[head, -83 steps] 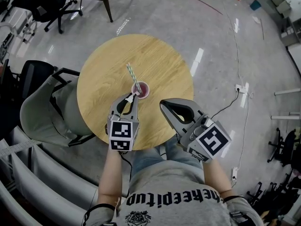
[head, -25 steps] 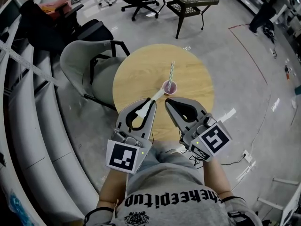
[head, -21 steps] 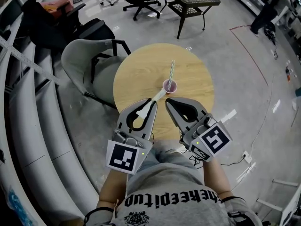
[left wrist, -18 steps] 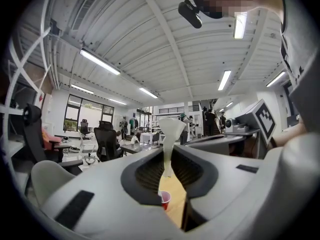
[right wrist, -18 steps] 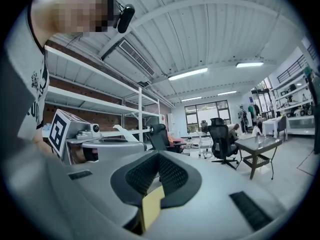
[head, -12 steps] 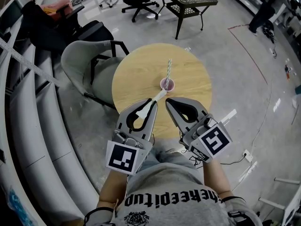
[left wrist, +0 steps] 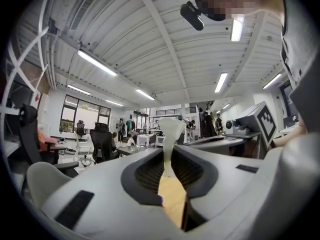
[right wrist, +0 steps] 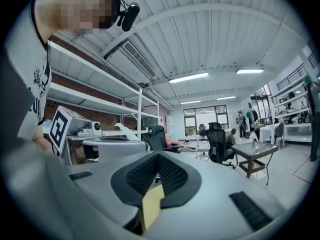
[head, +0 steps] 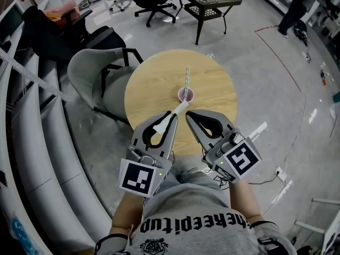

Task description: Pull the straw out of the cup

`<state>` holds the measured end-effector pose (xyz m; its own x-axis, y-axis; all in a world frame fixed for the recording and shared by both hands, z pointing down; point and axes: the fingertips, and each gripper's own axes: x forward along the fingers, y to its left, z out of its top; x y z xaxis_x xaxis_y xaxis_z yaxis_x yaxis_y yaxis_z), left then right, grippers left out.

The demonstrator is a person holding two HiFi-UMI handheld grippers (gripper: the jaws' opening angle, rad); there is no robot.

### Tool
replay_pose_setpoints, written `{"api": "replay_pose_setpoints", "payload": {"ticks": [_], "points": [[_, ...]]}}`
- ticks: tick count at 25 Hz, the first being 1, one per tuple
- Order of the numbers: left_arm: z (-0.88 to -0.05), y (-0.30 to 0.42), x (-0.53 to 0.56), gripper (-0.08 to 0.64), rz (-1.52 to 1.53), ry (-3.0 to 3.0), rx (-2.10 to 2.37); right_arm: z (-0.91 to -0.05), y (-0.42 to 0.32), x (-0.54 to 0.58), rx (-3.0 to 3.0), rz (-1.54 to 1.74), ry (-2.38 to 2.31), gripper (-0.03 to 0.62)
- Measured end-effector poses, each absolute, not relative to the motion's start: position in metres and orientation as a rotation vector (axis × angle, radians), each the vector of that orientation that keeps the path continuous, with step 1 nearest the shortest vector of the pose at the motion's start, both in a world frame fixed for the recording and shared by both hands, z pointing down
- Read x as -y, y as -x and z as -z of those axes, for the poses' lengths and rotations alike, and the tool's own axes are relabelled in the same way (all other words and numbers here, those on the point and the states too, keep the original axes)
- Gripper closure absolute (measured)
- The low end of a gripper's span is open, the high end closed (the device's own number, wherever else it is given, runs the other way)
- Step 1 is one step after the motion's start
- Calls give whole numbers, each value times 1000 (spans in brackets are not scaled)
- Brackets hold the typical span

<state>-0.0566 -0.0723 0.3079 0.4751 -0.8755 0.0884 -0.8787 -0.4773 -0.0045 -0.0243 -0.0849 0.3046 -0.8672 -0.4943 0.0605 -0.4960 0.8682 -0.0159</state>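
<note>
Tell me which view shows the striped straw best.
The head view: the straw stands in the pink cup on the round table. Neither gripper view shows the straw, only their own jaws and the room.

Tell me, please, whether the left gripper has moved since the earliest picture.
Yes. The left gripper has drawn back from the cup toward the table's near edge.

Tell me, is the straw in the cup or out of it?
In: the striped straw rises from the pink cup, which stands upright on the round table.
</note>
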Motion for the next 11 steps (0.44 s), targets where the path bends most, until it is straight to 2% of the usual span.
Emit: {"api": "replay_pose_setpoints", "payload": {"ticks": [11], "points": [[-312,54,80,486,-127,-2666,1592,-309,21,94,2988,-43,-796,583]]}}
